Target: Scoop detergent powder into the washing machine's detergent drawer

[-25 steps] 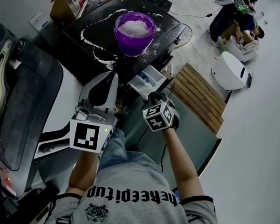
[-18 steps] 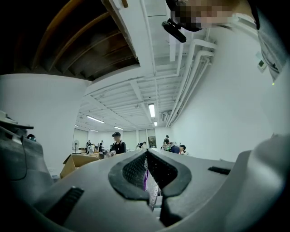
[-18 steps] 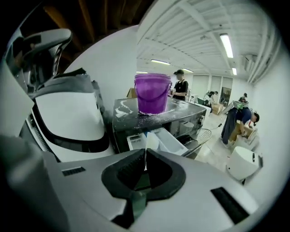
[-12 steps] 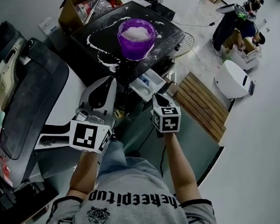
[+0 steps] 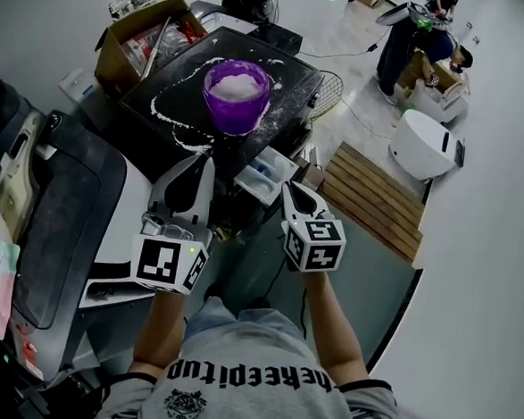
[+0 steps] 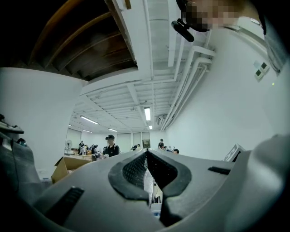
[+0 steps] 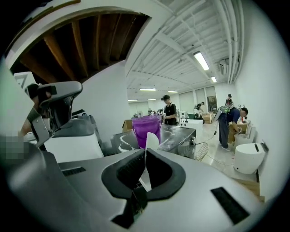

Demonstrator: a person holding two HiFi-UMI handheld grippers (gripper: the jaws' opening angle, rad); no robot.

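A purple bucket (image 5: 237, 95) of white powder stands on the black washer top (image 5: 290, 67), ringed by spilled powder. The white detergent drawer (image 5: 266, 173) is pulled out at the washer's front edge. My left gripper (image 5: 202, 166) points toward the washer left of the drawer, its jaws shut with nothing between them (image 6: 146, 152). My right gripper (image 5: 291, 190) hovers just right of the drawer. It (image 7: 145, 152) is shut on a thin white scoop (image 7: 151, 140) that sticks up in front of the bucket (image 7: 147, 129).
A grey machine (image 5: 56, 208) with a white top stands at the left. An open cardboard box (image 5: 136, 30) sits behind the washer, a wire fan guard (image 5: 329, 85) beside it. A wooden pallet (image 5: 371, 189) and a white round appliance (image 5: 428, 131) lie to the right, with people beyond.
The right gripper has drawn back a little from the drawer, toward the person and to the right. The left gripper has barely moved. The head camera has shifted.
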